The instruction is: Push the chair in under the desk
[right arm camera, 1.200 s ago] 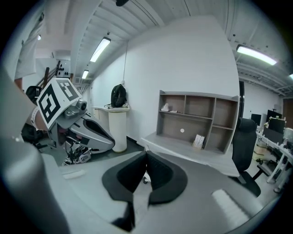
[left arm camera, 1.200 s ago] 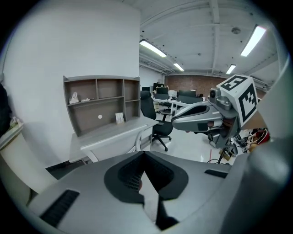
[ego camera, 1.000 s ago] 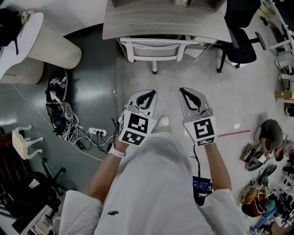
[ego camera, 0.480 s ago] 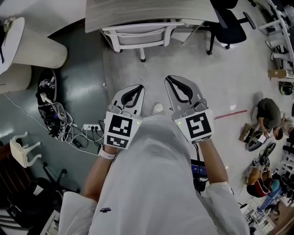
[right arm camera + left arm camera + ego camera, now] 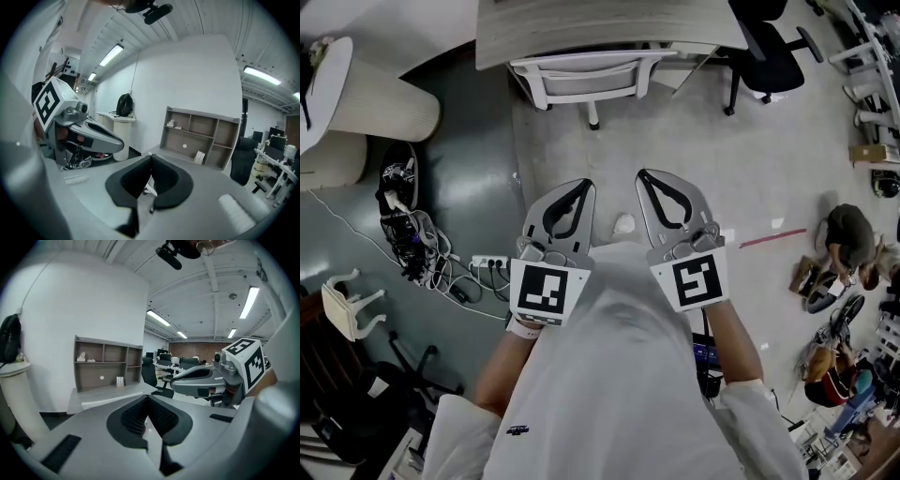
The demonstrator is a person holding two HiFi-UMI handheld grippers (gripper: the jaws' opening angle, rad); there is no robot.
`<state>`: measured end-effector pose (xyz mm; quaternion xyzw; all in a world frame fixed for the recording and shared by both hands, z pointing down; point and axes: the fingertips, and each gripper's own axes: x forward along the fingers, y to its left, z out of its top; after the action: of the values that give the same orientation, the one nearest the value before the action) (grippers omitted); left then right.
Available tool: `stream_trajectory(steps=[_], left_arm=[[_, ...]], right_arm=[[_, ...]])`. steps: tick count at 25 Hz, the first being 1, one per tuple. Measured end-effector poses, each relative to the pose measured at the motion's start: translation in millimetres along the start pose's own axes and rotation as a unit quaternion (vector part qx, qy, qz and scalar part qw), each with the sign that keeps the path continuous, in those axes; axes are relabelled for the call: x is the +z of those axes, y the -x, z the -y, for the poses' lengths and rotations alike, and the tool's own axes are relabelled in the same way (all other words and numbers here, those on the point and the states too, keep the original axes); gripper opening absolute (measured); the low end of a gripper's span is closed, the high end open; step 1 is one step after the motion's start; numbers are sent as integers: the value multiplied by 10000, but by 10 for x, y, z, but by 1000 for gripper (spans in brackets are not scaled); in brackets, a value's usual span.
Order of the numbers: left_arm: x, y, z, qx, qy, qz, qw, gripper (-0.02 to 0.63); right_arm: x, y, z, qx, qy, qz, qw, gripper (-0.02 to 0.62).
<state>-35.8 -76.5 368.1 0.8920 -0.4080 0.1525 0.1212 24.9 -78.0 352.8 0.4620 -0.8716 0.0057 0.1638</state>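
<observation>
The white chair [image 5: 586,80] stands at the gray desk [image 5: 600,26] at the top of the head view. Its back is right at the desk's near edge. Its seat is tucked under the desk top, and a thin leg sticks out below it. The chair is well away from both grippers, and nothing touches it.

The person holds the two grippers side by side, close in front of the body, and both point toward the chair. The left gripper [image 5: 583,185] has its jaws shut tight together, with nothing between them. The right gripper [image 5: 643,174] has just closed its jaws the last little bit. They are together now too, and they hold nothing. Each gripper has a cube with black and white squares on it.

The tip of a white shoe [image 5: 623,224] shows on the floor between the grippers. A black office chair [image 5: 766,58] stands to the right of the desk. On the left is a round white counter [image 5: 389,108], and near it lies a heap of cables [image 5: 417,234] with a white power strip [image 5: 490,265]. Far to the right, a person [image 5: 846,246] is low on the floor.

In the gripper views, a gray shelf unit [image 5: 201,139] sits on the desk, with small things in it. A black backpack [image 5: 124,104] stands on the round counter.
</observation>
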Motion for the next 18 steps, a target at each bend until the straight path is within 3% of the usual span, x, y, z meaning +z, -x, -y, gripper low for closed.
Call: stream_trajectory(steps=[14,18], left_arm=[[-57,171,-11,264,288,31,9992,6],[-79,151,-9,289,159,70,9994,6]], right_arm=[[-24,131,-41,20,-608,223,9979,-3],[-34,146,-20,-21,-686,241,9973,-3]])
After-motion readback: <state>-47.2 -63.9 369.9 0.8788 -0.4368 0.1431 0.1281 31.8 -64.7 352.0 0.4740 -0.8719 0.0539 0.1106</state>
